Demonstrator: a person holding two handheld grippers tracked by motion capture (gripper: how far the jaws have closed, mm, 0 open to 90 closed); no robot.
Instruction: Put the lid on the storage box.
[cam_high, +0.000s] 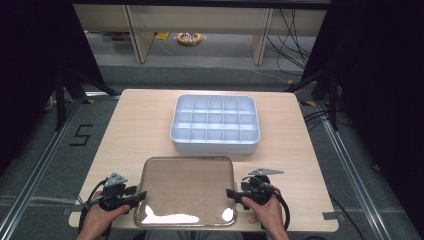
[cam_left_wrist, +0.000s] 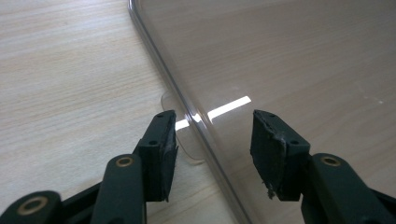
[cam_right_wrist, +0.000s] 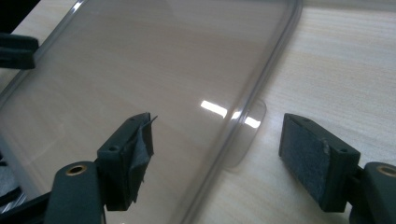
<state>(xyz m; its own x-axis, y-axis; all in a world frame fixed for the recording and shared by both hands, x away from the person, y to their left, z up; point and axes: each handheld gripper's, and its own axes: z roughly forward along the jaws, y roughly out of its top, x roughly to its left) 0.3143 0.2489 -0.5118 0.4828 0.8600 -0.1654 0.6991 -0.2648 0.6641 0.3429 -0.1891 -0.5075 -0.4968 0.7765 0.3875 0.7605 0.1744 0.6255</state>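
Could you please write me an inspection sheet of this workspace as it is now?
Surface: light wooden table, no spills seen.
Job's things: clear plastic lid lying flat at near edge; white compartment tray behind it, compartments look empty.
Clutter: nothing seen.
Grippers: left gripper open, jaws astride the lid's left rim tab; right gripper open, astride the right rim tab.
Cables: black cable trails from the right gripper.
Surroundings: grey floor marked 5; yellow roll beyond.
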